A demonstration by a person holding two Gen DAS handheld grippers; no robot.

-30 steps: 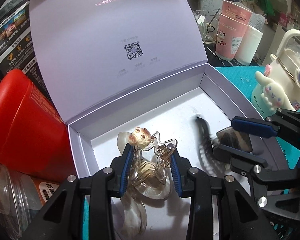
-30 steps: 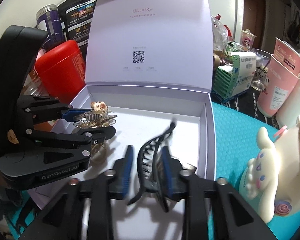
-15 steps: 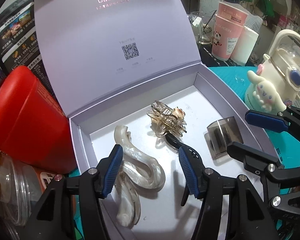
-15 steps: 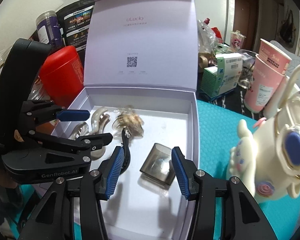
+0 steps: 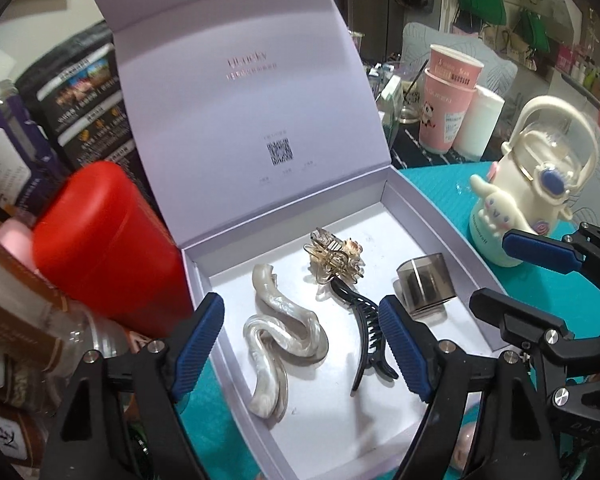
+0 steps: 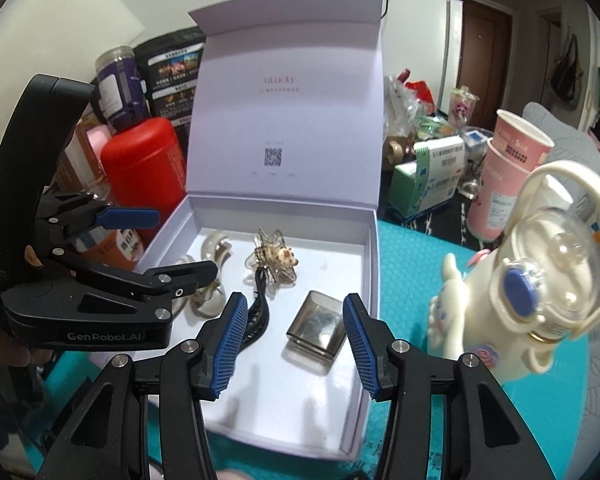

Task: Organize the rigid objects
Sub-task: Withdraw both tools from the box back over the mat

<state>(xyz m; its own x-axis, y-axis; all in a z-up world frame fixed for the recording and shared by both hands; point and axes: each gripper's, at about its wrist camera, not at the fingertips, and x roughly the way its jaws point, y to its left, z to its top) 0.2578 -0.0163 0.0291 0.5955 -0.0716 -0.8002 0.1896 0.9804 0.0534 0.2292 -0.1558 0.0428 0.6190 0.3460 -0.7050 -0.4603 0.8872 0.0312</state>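
Note:
An open lavender box stands on the teal mat with its lid upright. In it lie a pearly wavy hair clip, an amber claw clip, a black claw clip and a smoky grey square clip. My left gripper hovers above the box's near left; its jaws are opening with nothing gripped. My right gripper hangs open over the near right, above the grey clip, apart from it.
A red canister and jars crowd the box's left side. On the right of the teal mat stands a cream character bottle. Stacked pink cups and a green-white carton sit behind.
The left gripper let go of the amber clip and the right let go of the black clip; both clips now lie in the box. Both grippers rose and drew back, the left jaws widening.

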